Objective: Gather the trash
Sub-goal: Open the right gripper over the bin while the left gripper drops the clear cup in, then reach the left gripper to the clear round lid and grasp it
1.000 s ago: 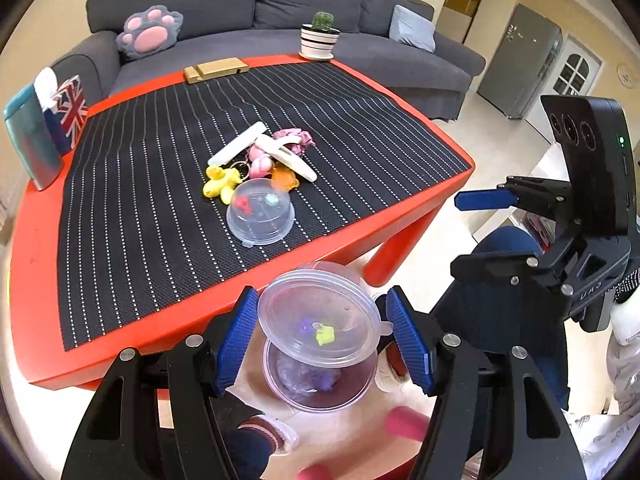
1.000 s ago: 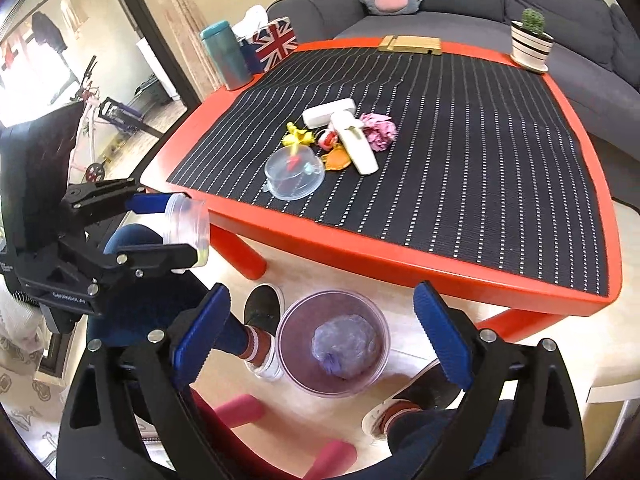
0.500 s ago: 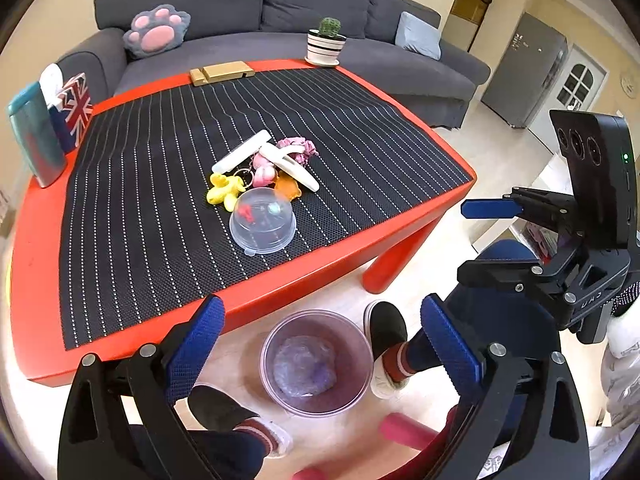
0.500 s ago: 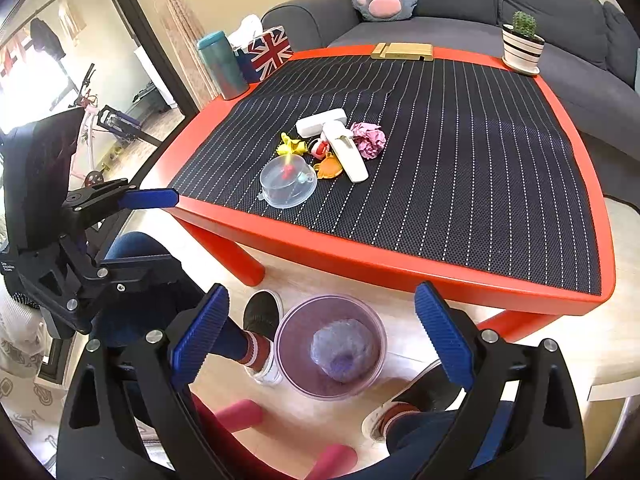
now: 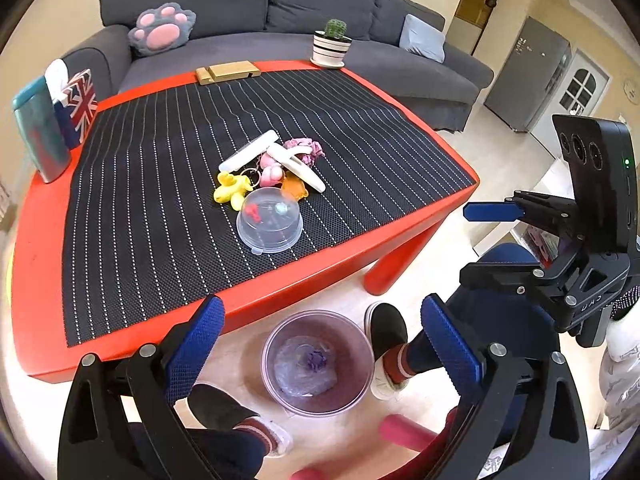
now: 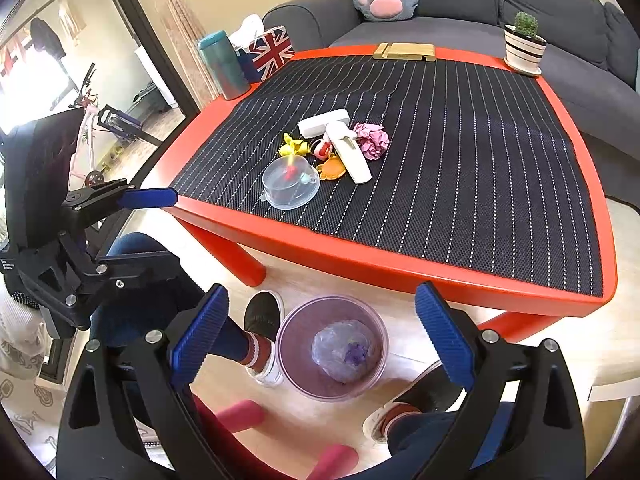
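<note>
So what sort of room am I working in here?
Most likely a home living room: a grey sofa with a paw cushion behind a red coffee table, and a fridge beyond.

I see a red table [image 5: 36,216] under a black white-striped mat [image 5: 160,184], a grey sofa [image 5: 240,8] behind, blue gripper pads [image 5: 192,344]

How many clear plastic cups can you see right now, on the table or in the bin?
2: one clear cup upside down near the table's front edge, one lying in the bin on the floor. More might be hidden beneath it.
</note>
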The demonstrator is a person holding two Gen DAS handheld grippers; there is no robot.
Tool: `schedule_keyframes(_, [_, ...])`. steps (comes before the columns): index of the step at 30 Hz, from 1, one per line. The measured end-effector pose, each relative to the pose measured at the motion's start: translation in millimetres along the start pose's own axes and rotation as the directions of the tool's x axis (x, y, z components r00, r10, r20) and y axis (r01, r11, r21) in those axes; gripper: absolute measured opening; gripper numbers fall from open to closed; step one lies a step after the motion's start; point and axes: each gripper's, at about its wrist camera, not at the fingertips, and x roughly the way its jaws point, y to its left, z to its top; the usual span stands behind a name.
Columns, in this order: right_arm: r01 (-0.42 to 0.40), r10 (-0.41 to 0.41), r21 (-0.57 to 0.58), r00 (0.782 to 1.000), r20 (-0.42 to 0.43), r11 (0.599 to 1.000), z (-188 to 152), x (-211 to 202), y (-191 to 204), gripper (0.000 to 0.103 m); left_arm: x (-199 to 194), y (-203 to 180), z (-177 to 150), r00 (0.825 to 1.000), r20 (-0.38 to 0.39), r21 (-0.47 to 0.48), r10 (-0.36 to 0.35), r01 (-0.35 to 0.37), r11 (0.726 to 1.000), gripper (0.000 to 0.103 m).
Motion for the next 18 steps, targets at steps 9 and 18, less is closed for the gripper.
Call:
schedule_keyframes(9, [0.011, -0.011, -0.012, 1.0, 0.003, 1.0, 12, 3, -2, 0.093, 2, 8, 8, 1.0, 0.007, -0.015, 0.011, -0.011, 1.0, 0.095])
schedule_keyframes(18, [0.034, -0.034, -0.017, 0.999, 0.007, 0.999, 30, 11, -10, 0.093, 14, 16, 28, 0.999, -0.005, -0.007, 0.034, -0.034, 0.999, 0.095])
